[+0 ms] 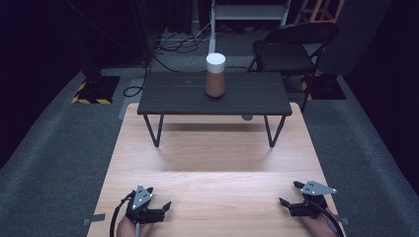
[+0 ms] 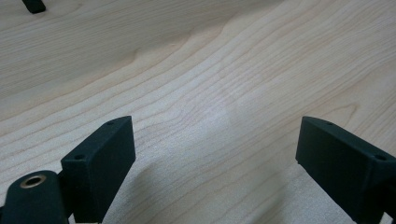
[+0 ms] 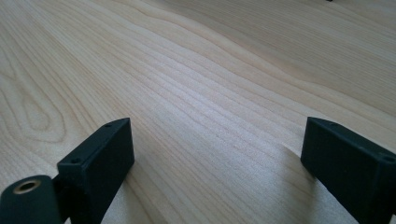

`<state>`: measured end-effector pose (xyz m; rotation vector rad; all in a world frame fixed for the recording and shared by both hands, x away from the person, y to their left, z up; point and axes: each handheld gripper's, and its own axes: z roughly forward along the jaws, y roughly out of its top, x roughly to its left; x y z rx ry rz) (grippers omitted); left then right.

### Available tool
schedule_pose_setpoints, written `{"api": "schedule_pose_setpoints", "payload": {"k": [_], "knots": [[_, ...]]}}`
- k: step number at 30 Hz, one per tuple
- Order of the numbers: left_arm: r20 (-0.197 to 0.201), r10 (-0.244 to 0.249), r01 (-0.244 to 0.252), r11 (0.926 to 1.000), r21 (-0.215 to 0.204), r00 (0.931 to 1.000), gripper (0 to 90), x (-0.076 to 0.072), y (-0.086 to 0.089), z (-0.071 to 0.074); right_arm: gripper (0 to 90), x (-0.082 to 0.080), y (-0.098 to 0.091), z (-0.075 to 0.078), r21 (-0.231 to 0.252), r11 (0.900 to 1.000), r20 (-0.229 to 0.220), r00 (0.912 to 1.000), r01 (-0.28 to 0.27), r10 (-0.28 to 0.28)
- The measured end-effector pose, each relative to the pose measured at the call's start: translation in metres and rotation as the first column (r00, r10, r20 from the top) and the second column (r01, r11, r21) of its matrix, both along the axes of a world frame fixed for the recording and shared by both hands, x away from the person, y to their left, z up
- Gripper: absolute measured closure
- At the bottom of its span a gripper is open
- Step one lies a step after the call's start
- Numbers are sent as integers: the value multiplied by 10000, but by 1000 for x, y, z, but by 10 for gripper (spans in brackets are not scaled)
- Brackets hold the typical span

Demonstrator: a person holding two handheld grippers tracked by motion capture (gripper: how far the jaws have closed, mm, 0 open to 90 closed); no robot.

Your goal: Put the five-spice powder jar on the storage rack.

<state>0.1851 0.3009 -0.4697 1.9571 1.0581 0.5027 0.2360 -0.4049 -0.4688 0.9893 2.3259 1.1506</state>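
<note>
A tall jar (image 1: 215, 75) with a white lid and brown contents stands upright on a small dark raised table (image 1: 247, 96), which rests on thin legs at the far end of the light wood table (image 1: 212, 163). My left gripper (image 1: 159, 196) lies near the front left edge of the wood, open, jaws pointing inward and forward. My right gripper (image 1: 289, 193) lies near the front right edge, open too. In the left gripper view the left gripper (image 2: 215, 128) has its jaws wide apart over bare wood. In the right gripper view the right gripper (image 3: 219, 126) stands the same way, with nothing between its jaws.
A dark folding chair (image 1: 291, 47) stands behind the raised table at the right. Cables (image 1: 173, 47) run over the grey floor beyond it. A black-and-yellow striped base (image 1: 94, 91) sits at the left. A small black piece (image 2: 33, 5) lies on the wood ahead of my left gripper.
</note>
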Motion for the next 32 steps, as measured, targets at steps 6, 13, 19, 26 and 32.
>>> {"api": "schedule_pose_setpoints", "payload": {"k": [6, 13, 19, 26, 32], "knots": [[-35, 10, -10, 10000, 6, 10000, 115, 0, 0, 0, 95, 0, 0, 0, -1, 10000, -1, 10000, 0, 0], [-37, -1, 1, 10000, 25, 10000, 116, 0, 0, 0, 94, 0, 0, 0, 0, 10000, 0, 10000, -1, 1], [-37, 0, 0, 10000, 21, 10000, 116, 0, 0, 0, 94, 0, 0, 0, 0, 10000, 1, 10000, 1, -1], [-28, -2, 2, 10000, 25, 10000, 116, 0, 0, 0, 95, 0, 0, 0, 1, 10000, -1, 10000, 1, -1], [-69, -26, 26, 10000, 18, 10000, 118, 1, 0, 1, 94, 0, 0, 0, 1, 10000, -2, 10000, 3, -3]]}}
